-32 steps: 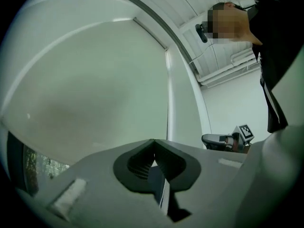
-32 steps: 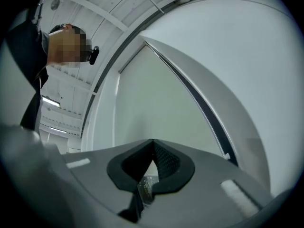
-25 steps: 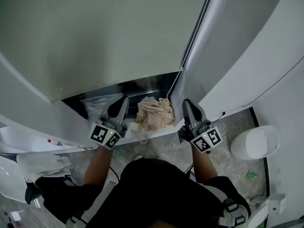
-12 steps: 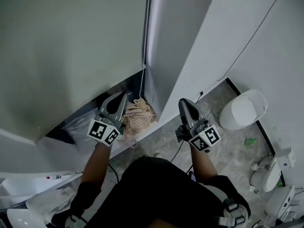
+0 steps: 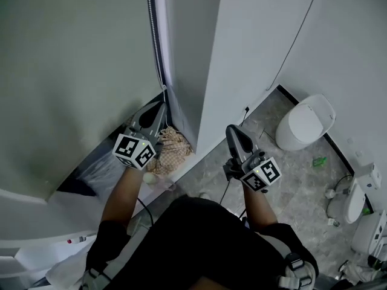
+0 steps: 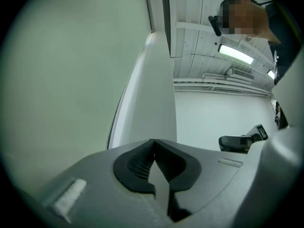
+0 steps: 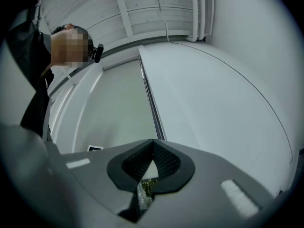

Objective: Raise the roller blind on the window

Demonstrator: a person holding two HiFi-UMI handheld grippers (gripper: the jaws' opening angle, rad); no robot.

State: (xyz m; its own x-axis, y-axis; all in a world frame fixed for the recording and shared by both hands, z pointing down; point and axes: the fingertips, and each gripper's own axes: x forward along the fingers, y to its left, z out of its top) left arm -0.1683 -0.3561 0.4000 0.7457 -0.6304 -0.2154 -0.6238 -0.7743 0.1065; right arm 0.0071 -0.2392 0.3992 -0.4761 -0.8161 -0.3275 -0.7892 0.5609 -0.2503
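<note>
- The roller blind (image 5: 72,59) fills the head view from 9 to 12 o'clock. It is drawn down over most of the window, and only a dark strip shows under its bottom edge, toward 8 o'clock.
- Its bead chain (image 5: 154,35) hangs along the blind's right edge, at 12 o'clock from our left gripper.
- Our left gripper (image 5: 161,106) points up at the blind's lower right corner, near the chain's lower end. Its jaws are clenched together with nothing between them.
- A checked cloth (image 5: 174,150) lies bunched at 5 o'clock from that gripper, just beside our left hand.
- A white wall (image 5: 242,53) rises between our two grippers, toward 12 and 1 o'clock.
- Our right gripper (image 5: 231,130) sits at 4 o'clock from the left one, well apart from the chain and over the grey floor (image 5: 290,180). Its jaws are also clenched, and it holds nothing.
- A white round-lidded fixture (image 5: 305,122) stands on the floor at 2 o'clock from the right gripper.
</note>
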